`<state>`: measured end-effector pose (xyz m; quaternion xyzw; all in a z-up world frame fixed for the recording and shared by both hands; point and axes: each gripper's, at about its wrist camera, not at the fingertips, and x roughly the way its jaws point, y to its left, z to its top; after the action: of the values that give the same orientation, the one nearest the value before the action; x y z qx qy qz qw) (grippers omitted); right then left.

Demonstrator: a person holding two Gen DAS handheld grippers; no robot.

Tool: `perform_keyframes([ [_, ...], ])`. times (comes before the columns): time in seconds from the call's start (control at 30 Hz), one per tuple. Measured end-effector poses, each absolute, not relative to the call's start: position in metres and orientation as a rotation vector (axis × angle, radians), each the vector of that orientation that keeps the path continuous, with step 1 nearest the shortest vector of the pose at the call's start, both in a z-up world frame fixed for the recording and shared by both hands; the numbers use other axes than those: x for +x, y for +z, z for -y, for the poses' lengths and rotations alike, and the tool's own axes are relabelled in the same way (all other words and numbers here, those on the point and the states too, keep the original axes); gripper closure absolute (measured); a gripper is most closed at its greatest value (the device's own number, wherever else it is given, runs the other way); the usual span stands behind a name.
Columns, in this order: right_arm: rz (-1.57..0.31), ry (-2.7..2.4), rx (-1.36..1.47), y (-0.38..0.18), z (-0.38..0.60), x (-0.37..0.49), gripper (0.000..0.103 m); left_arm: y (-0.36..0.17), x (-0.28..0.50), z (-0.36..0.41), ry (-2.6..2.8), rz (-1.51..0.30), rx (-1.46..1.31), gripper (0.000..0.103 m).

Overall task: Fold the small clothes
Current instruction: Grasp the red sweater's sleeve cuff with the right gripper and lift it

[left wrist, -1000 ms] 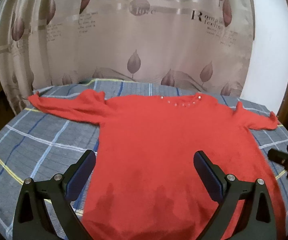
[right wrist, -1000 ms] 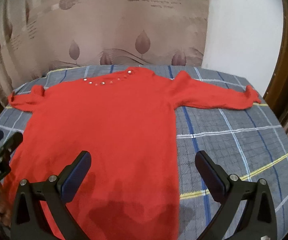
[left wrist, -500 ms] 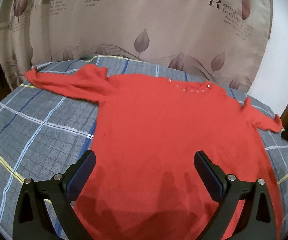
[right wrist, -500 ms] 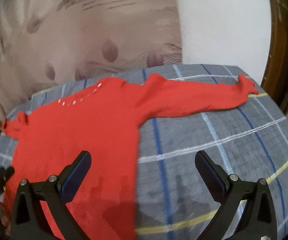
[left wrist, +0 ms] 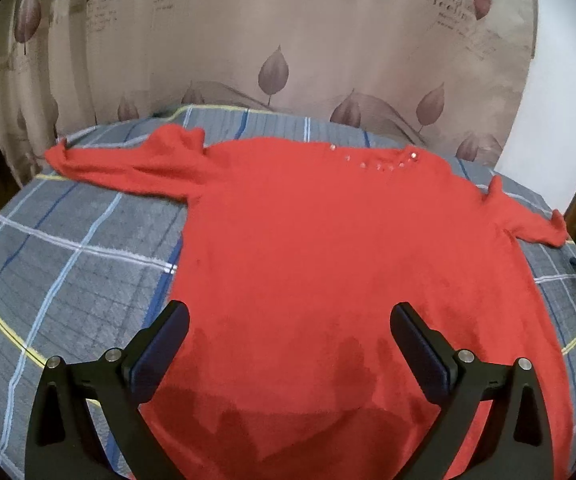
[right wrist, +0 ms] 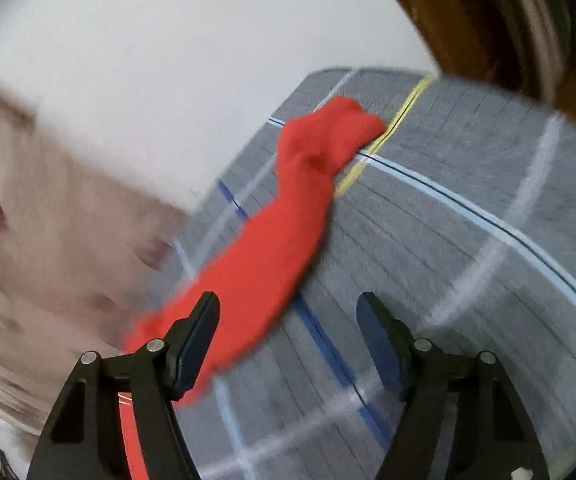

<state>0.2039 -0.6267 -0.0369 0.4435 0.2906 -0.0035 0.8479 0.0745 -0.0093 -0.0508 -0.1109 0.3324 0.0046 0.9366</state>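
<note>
Red sweater [left wrist: 327,264] lies flat, sleeves spread, on plaid bedding [left wrist: 68,272].

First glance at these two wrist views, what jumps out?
The red sweater spread flat over the grey plaid bedspread fills the left wrist view, with a row of shiny studs at its neckline and the open left gripper over its hem. The right wrist view is tilted and blurred: the right gripper, jaws just closing with nothing between them, points along the sweater's sleeve toward its cuff.
</note>
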Motion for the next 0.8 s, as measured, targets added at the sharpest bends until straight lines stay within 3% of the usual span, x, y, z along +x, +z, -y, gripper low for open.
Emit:
perform_keyframes([
  [0.3, -0.645, 0.084, 0.991, -0.035, 0.648, 0.259, 0.04, -0.058, 0.078, 0.012, 0.02, -0.767, -0.178, 0.003],
  [0.5, -0.584, 0.076, 1.135, -0.05, 0.668, 0.267, 0.068, -0.062, 0.08, 0.008, 0.017, -0.792, -0.196, 0.003],
  [0.6, -0.542, 0.051, 1.179, -0.052, 0.674, 0.261, 0.088, -0.063, 0.082, 0.007, 0.01, -0.803, -0.204, 0.003],
  [0.8, -0.5, 0.005, 1.0, -0.014, 0.647, 0.252, 0.094, -0.063, 0.083, 0.003, 0.007, -0.806, -0.233, 0.003],
])
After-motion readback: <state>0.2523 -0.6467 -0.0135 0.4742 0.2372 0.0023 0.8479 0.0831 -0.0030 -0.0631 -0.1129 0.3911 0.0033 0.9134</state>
